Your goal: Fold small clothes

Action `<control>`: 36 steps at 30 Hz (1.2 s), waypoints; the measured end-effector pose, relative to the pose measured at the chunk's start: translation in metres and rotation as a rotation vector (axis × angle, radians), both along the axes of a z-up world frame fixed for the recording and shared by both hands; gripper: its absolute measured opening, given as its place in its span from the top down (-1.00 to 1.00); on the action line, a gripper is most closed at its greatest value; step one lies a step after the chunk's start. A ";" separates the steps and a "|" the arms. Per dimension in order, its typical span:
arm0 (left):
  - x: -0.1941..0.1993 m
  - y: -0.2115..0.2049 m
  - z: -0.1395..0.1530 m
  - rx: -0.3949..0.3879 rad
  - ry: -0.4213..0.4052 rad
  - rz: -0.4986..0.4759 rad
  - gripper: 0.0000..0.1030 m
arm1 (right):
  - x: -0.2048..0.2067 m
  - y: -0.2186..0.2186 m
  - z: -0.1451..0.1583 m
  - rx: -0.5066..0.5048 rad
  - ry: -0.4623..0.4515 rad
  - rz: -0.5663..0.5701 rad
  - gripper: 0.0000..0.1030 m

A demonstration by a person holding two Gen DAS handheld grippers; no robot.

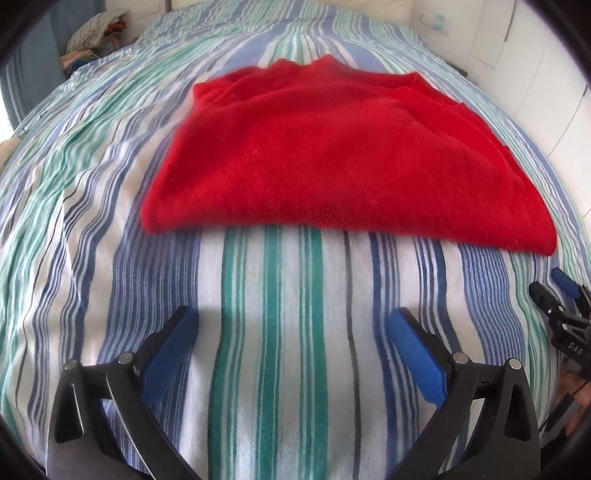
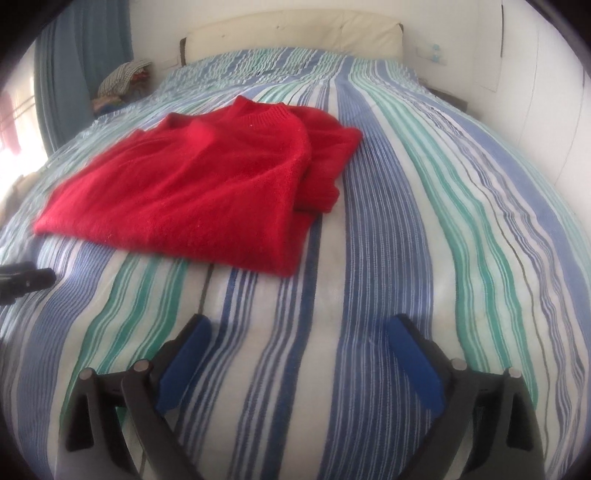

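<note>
Left gripper (image 1: pixel 291 325): jaws spread wide, empty, above striped bedspread (image 1: pixel 280 369). Right gripper (image 2: pixel 299 332): likewise wide apart, empty. Red sweater (image 1: pixel 332 155): folded flat on bedspread, ahead of both grippers, apart from them. Headboard (image 2: pixel 291 33): beyond.

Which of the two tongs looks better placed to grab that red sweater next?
Probably the left tongs: they face the red sweater's near folded edge squarely. From the right tongs, also open and empty, the sweater lies off to the left.

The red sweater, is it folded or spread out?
Folded: the red sweater lies doubled on the striped bedspread, a sleeve tucked under its right edge.
</note>
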State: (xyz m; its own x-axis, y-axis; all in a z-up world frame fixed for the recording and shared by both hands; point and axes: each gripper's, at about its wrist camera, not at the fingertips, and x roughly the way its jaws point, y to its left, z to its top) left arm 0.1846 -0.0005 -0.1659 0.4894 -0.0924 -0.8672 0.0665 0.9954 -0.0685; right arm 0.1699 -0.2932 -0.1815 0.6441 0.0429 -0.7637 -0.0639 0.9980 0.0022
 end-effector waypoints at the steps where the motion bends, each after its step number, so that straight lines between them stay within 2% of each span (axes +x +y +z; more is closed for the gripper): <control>1: -0.001 0.000 -0.002 0.007 -0.008 -0.004 -0.99 | 0.000 0.000 -0.001 0.000 -0.001 0.000 -0.87; 9: -0.007 -0.005 -0.008 0.039 -0.058 -0.029 -0.99 | 0.006 0.007 -0.002 -0.028 0.024 0.002 -0.91; 11: -0.007 -0.003 -0.007 0.028 -0.058 -0.037 -0.99 | 0.012 0.007 0.000 -0.027 0.065 0.015 -0.97; 13: -0.010 -0.001 -0.006 0.015 -0.063 -0.057 -0.99 | 0.024 0.005 0.011 -0.001 0.143 0.054 -1.00; 14: -0.011 0.000 -0.006 0.008 -0.067 -0.066 -0.99 | 0.030 0.000 0.019 0.035 0.155 0.063 -0.94; 16: -0.012 0.000 -0.006 0.001 -0.074 -0.073 -0.99 | 0.039 -0.018 0.043 0.173 0.100 0.051 -0.89; 18: -0.013 -0.001 -0.006 0.007 -0.079 -0.072 -0.99 | 0.053 -0.038 0.059 0.296 0.046 -0.009 -0.89; 20: -0.014 -0.002 -0.006 0.014 -0.086 -0.071 -0.99 | 0.075 -0.053 0.061 0.400 0.049 -0.068 -0.89; 22: -0.015 -0.001 -0.005 0.009 -0.093 -0.070 -0.99 | 0.101 -0.061 0.044 0.457 0.119 -0.127 -0.89; 24: -0.016 0.001 -0.005 -0.004 -0.097 -0.072 -0.99 | 0.122 -0.065 0.023 0.529 0.189 -0.173 -0.58; 26: -0.018 0.002 -0.004 -0.013 -0.100 -0.075 -0.99 | 0.137 -0.058 0.015 0.601 0.208 -0.152 0.14; 28: -0.017 0.003 -0.003 -0.015 -0.088 -0.079 -0.99 | 0.146 -0.044 0.011 0.590 0.249 -0.126 0.58; 30: -0.012 0.005 0.004 -0.026 -0.029 -0.096 -0.97 | 0.150 -0.036 0.018 0.518 0.255 -0.149 0.69; 32: -0.011 0.020 0.023 -0.098 -0.004 -0.069 -0.94 | 0.150 -0.030 0.034 0.465 0.238 -0.177 0.79; 34: -0.013 0.049 0.046 -0.205 -0.066 0.002 -0.95 | 0.151 -0.019 0.059 0.481 0.191 -0.154 0.79; 36: -0.012 0.078 0.060 -0.220 -0.121 0.094 -0.95 | 0.155 0.005 0.087 0.502 0.144 -0.083 0.79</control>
